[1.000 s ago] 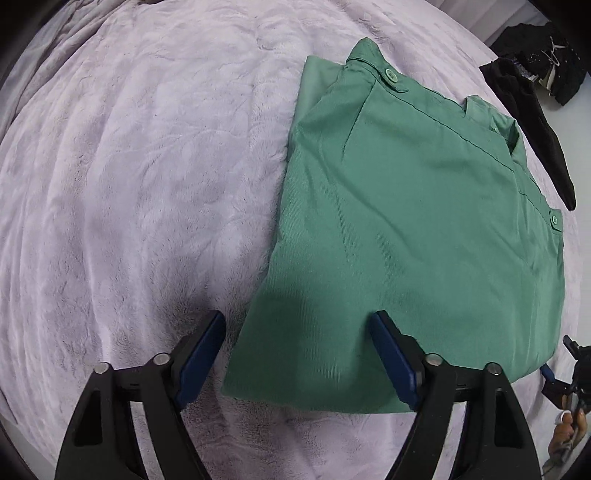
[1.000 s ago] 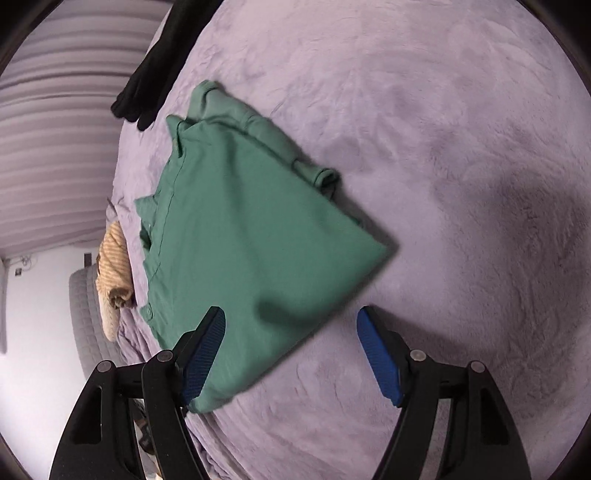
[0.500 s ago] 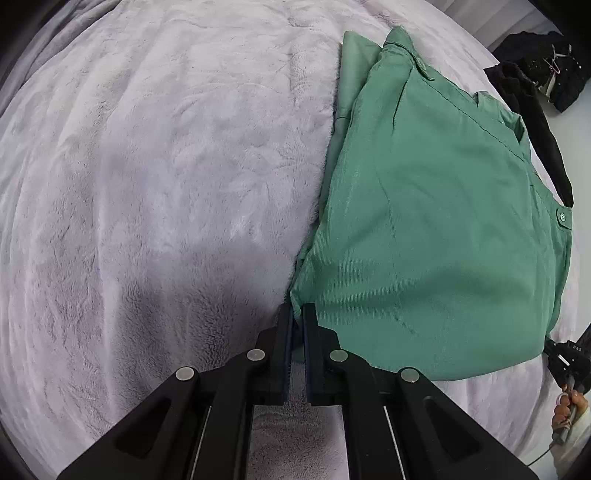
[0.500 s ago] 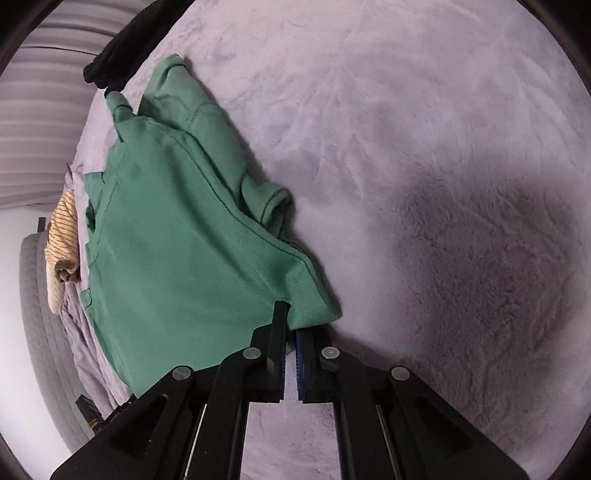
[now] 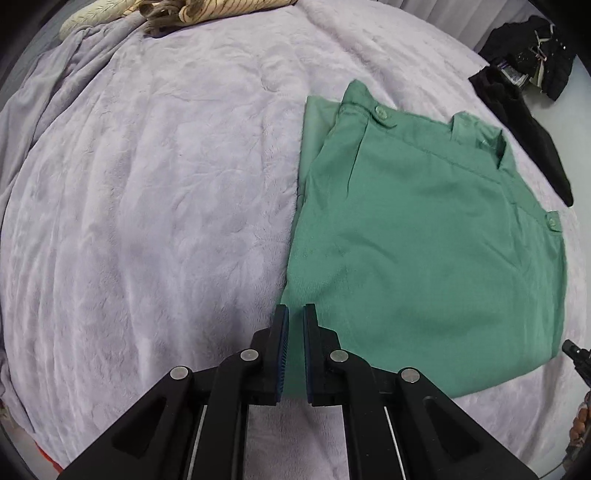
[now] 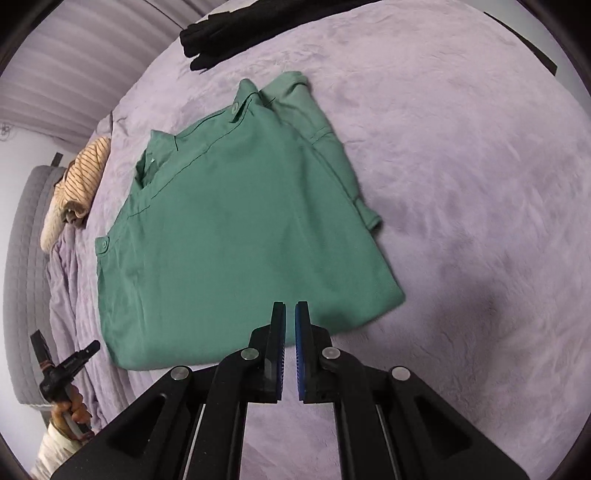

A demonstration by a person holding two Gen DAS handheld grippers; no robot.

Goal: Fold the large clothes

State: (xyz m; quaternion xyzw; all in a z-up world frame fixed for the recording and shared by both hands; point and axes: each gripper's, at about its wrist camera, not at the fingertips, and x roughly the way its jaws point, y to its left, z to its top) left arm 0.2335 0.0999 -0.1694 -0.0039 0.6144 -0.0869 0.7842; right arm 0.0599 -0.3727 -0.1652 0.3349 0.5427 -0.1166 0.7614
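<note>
Garment: the green shirt (image 5: 424, 240) lies folded into a flat rectangle on the bed (image 5: 166, 203), collar and buttoned tabs at the far edge.
Left gripper (image 5: 293, 314): jaws nearly together, pinched on the shirt's near corner; green cloth shows between the pads.
Right gripper (image 6: 290, 308): jaws nearly together over the near hem; whether cloth is caught between them I cannot tell.
Change: a second ago both stood wide open above the near edge; both have since closed.
Meaning: likely the start of the next fold, near edge carried toward the collar.
Surroundings: black clothes (image 6: 229, 29) beyond; a striped garment (image 6: 77, 177) at the bed's side.
</note>
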